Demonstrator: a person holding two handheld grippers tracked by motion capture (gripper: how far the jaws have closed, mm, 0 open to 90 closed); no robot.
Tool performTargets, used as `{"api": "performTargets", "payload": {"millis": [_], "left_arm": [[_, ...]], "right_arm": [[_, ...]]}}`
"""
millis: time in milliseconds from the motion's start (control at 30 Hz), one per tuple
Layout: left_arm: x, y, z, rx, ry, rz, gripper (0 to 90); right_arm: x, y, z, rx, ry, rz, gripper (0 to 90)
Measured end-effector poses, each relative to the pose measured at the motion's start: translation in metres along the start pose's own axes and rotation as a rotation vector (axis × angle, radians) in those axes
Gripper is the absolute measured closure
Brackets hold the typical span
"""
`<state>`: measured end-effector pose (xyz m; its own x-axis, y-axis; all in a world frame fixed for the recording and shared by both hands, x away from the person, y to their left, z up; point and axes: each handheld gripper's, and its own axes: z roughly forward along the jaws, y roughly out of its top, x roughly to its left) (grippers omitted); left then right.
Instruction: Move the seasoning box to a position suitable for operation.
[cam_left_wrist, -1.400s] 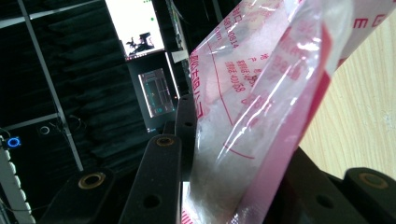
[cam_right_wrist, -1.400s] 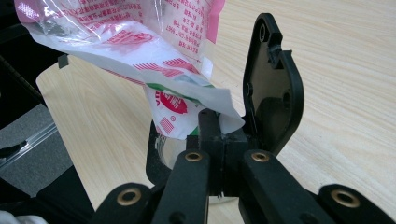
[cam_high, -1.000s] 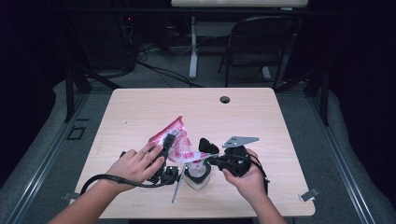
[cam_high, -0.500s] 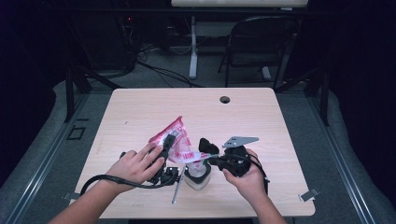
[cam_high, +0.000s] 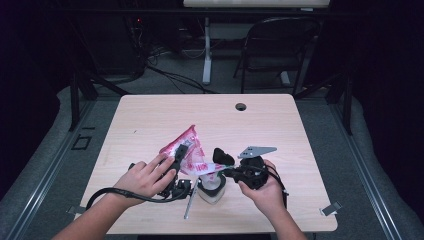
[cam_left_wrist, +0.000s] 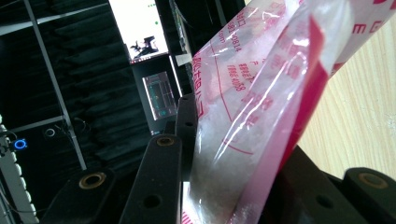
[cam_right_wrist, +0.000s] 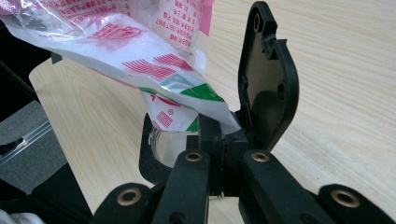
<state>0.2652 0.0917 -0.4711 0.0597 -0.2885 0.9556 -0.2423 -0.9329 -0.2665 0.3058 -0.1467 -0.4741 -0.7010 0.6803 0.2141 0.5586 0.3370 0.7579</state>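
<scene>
Nothing has shifted since the earlier frames: both your hands sit as they did. Your left gripper (cam_high: 179, 156) clamps the pink-printed plastic bag (cam_high: 187, 150), held above the table (cam_high: 150, 115). Your right gripper (cam_high: 227, 169) is closed on the bag's lower corner. The pale container (cam_high: 210, 187) beneath is half hidden.

One light wooden table (cam_high: 150, 120) with rounded corners carries everything counted here. One crinkled red-and-white printed plastic bag (cam_high: 192, 150) is there. One small clear glass cup (cam_high: 210, 189) stands under it. One thin grey metal rod (cam_high: 190, 202) lies beside the cup. Two black two-jaw grippers are present, the left gripper (cam_high: 177, 157) and the right gripper (cam_high: 222, 159). Two hands hold them. One dark folding chair (cam_high: 280, 47) stands behind the table.
</scene>
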Motion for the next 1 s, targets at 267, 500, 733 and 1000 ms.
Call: {"api": "performTargets", "payload": {"millis": [267, 500, 733, 1000], "left_arm": [[0.0004, 0.0009, -0.0011, -0.002, 0.006, 0.001, 76.0], [-0.0001, 0.0027, -0.0022, -0.007, 0.019, 0.028, 76.0], [-0.0029, 0.0051, -0.0032, -0.016, 0.02, 0.071, 76.0], [-0.004, 0.0052, -0.0037, -0.02, 0.024, 0.078, 76.1]], "right_arm": [[-0.0007, -0.0002, 0.0001, 0.003, 0.0, 0.001, 90.0], [-0.0016, -0.0007, 0.0009, 0.009, 0.002, 0.003, 90.0], [-0.0018, -0.0013, 0.0018, 0.018, -0.009, 0.002, 90.0], [-0.0006, -0.0017, 0.0039, 0.024, -0.014, -0.002, 90.0]]}}
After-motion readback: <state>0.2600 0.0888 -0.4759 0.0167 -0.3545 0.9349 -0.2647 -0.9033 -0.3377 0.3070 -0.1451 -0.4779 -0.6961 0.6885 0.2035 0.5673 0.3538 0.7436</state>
